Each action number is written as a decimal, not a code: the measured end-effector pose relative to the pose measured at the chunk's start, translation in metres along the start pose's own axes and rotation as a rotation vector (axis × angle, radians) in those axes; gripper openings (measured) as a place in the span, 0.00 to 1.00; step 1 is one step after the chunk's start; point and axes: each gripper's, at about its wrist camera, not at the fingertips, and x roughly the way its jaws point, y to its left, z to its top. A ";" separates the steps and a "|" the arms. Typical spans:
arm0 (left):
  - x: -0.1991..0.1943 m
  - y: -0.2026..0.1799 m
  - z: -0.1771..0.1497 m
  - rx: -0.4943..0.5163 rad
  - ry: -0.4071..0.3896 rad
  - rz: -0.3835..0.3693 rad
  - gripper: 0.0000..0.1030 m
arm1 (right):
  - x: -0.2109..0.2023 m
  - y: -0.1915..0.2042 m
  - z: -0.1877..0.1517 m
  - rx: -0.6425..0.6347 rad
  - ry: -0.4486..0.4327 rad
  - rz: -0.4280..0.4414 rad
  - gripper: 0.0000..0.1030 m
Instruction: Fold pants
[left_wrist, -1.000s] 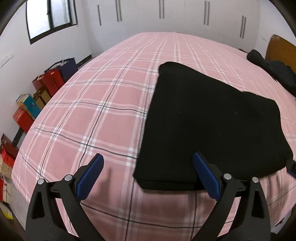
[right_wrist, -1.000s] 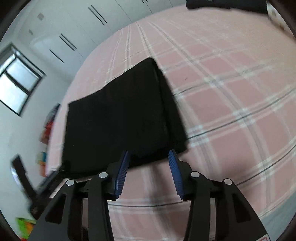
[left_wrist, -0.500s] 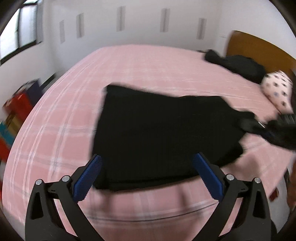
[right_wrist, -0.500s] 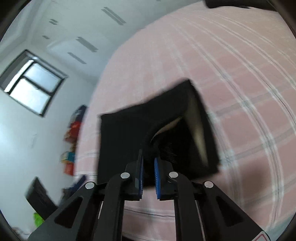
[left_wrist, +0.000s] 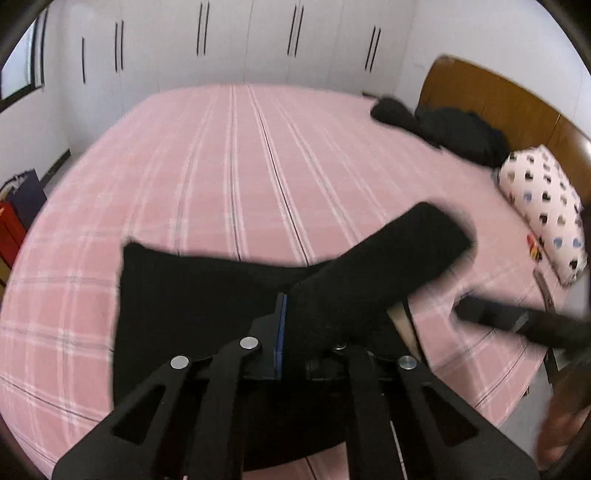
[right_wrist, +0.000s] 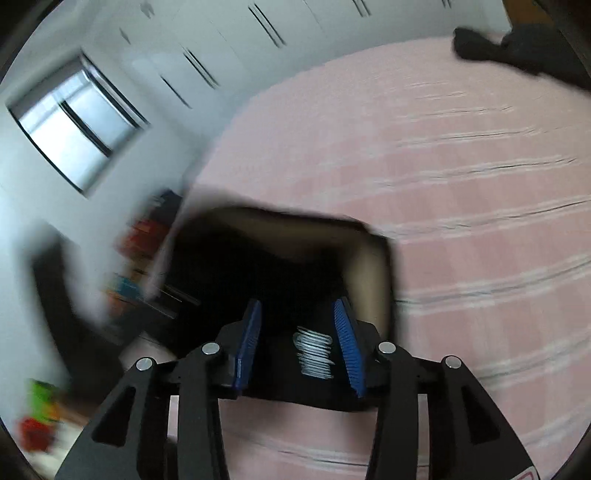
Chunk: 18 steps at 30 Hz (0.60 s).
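Left gripper (left_wrist: 282, 314) was pressed together, jaws just having closed, with black cloth of the pants (left_wrist: 192, 295) caught between the blue pads; the fabric draped over the right-hand finger and hid it. From that pinch a thick fold of the pants rose toward 2 o'clock, lifted off the bed (left_wrist: 229, 177), its far end blurred. The rest of the garment lay flat on the pink checked cover toward 9 o'clock of the gripper, one corner at about 10 o'clock.

Right gripper (right_wrist: 297, 339) stood partly spread, jaws just having opened. The pants (right_wrist: 258, 266) sat between and beyond the blue pads (right_wrist: 249, 343), but the frame was too blurred to tell whether the pads pressed on the cloth. A pale inner lining showed along the upper and right edges of the bunched fabric.

In the left wrist view, a dark pile of clothes (left_wrist: 454, 129) lay at 1 o'clock near the wooden headboard (left_wrist: 498, 96), with a spotted pillow (left_wrist: 543, 206) at 3 o'clock. White wardrobe doors (left_wrist: 221, 40) lined the far wall at 12 o'clock. In the right wrist view, a window (right_wrist: 74, 125) was at 10 o'clock.
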 end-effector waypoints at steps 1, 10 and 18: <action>-0.007 0.002 0.005 0.004 -0.013 0.005 0.05 | 0.009 -0.003 -0.006 -0.034 0.028 -0.043 0.41; -0.025 0.015 0.022 0.038 -0.025 0.041 0.05 | 0.077 -0.010 -0.004 -0.053 0.099 0.055 0.05; -0.031 -0.012 0.016 0.074 -0.054 -0.008 0.06 | 0.047 -0.003 0.024 -0.126 -0.036 0.005 0.14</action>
